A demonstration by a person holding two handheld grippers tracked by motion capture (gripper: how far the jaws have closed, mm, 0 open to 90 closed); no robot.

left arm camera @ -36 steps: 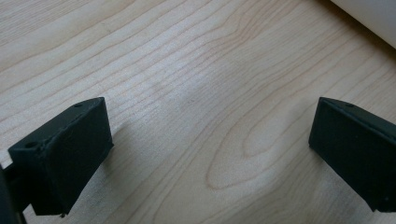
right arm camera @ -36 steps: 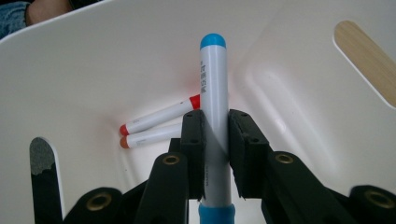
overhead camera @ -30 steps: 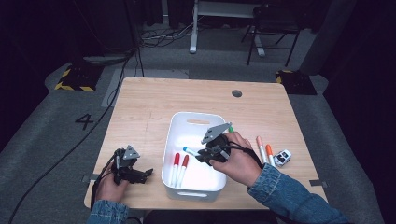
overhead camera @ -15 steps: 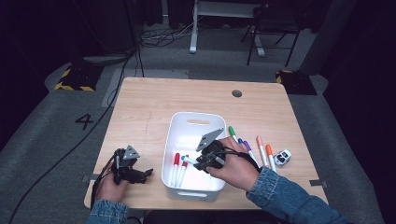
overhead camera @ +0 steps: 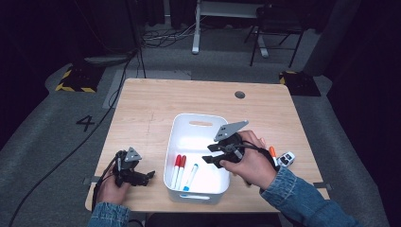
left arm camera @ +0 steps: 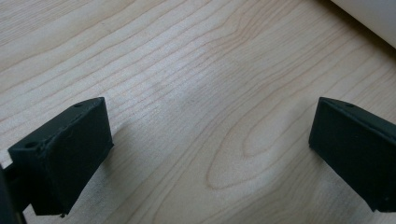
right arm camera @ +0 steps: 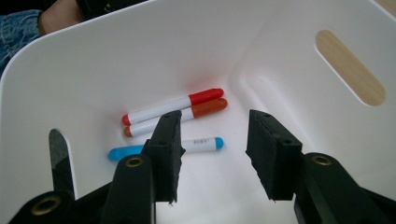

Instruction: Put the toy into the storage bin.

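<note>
Three slim round markers point(right arm camera: 173, 116) in glossy white plastic bin point(right arm camera: 289, 42); right gripper point(right arm camera: 215, 149) fingers released, just opening, empty.

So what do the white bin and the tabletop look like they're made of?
The white bin looks like moulded plastic with a smooth, slightly glossy finish: rounded corners, a cut-out handle slot, and soft reflections of the markers on its floor. The tabletop looks like light wood or a wood-look laminate, matte, with printed-looking grain lines; which one I cannot tell.

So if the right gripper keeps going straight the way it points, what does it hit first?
Probably the blue-capped marker on the floor of the white bin. The right gripper, jaws just opened and empty, aims there; depth is unclear.
</note>
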